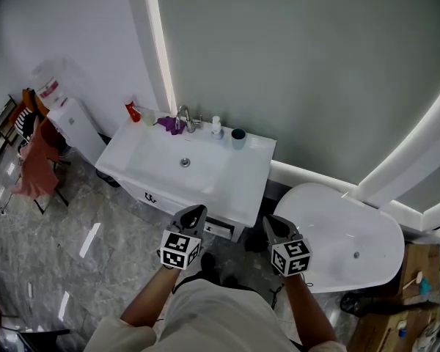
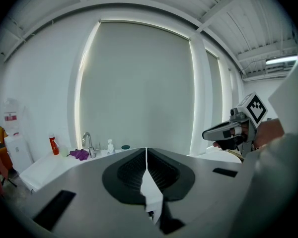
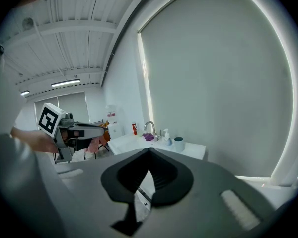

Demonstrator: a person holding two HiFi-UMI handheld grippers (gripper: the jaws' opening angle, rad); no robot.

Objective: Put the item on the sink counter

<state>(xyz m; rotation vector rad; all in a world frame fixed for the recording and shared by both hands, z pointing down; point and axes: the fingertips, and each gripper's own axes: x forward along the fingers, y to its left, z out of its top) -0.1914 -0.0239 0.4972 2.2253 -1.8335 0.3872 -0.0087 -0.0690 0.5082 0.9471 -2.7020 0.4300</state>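
Observation:
The white sink counter (image 1: 243, 191) stands in front of me against the wall, with a basin and a faucet (image 1: 185, 117). On its back edge sit a red bottle (image 1: 133, 111), a purple cloth (image 1: 169, 124), a white pump bottle (image 1: 216, 127) and a teal cup (image 1: 238, 138). My left gripper (image 1: 195, 212) hovers at the counter's near edge, shut with nothing between its jaws (image 2: 146, 150). My right gripper (image 1: 270, 224) hangs beside the counter's right corner, its jaws (image 3: 149, 150) meeting at the tips with nothing held. Each gripper view shows the other gripper level beside it.
A white bathtub (image 1: 345, 240) lies to the right of the counter. At the left stand a water dispenser (image 1: 73, 119) and a chair draped with orange cloth (image 1: 37, 163). Boxes and clutter (image 1: 418, 284) sit at the far right on the grey tiled floor.

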